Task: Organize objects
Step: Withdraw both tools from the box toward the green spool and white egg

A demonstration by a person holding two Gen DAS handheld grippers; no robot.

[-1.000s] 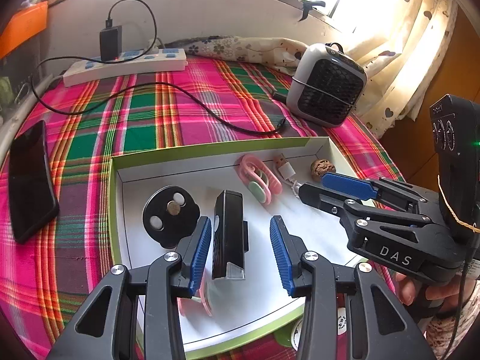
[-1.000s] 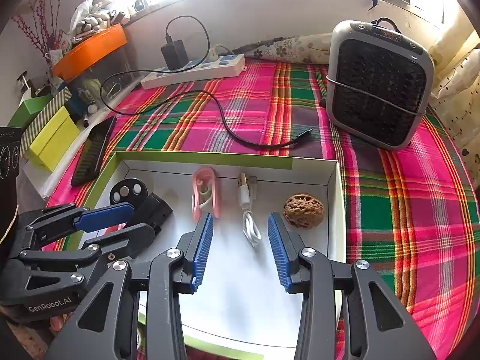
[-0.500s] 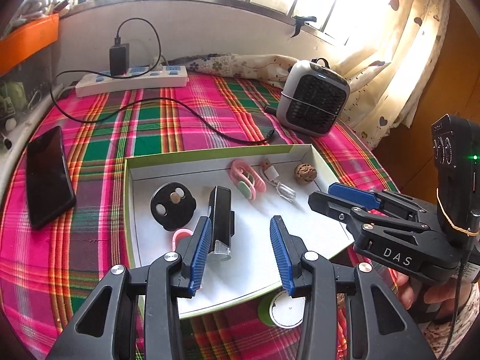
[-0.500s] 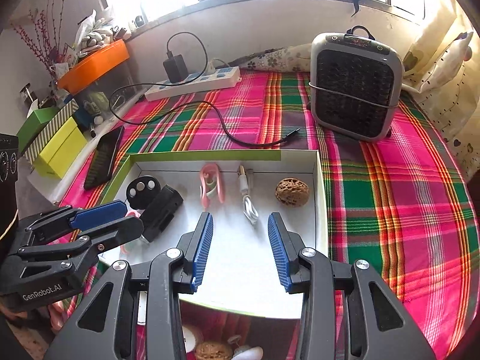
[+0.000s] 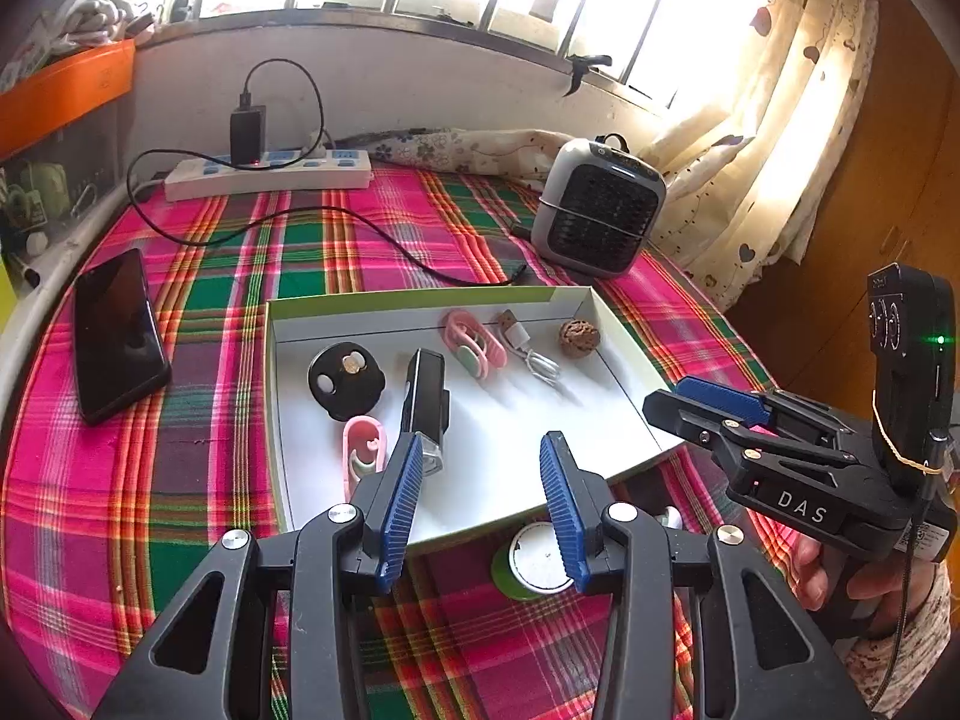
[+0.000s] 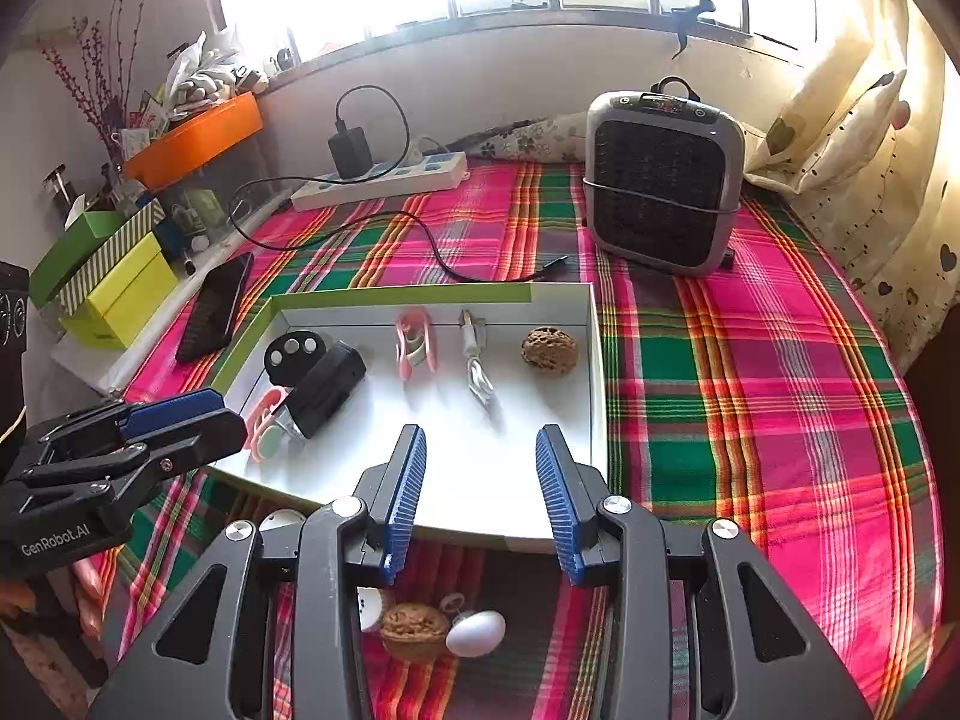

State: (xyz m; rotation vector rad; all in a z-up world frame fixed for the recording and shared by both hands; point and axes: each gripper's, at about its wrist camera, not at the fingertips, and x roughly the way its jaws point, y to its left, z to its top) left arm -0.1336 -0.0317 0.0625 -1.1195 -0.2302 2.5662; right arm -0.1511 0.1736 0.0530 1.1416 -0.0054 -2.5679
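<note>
A white tray with a green rim lies on the plaid cloth. It holds a black round disc, a black oblong device, two pink clips, a white USB cable and a walnut. My left gripper hovers open over the tray's near edge, nothing between its fingers. My right gripper stands open and empty beside it, over the tray's near right corner. On the cloth in front of the tray lie a round green-rimmed lid, a second walnut and a white egg-shaped piece.
A grey heater stands behind the tray at the right. A power strip with a charger and a black cable runs along the back. A phone lies left of the tray; yellow and green boxes sit further left.
Both grippers have drawn back and up from the tray, so it looks smaller and farther. The lid, second walnut and white piece in front of the tray have come into view.
</note>
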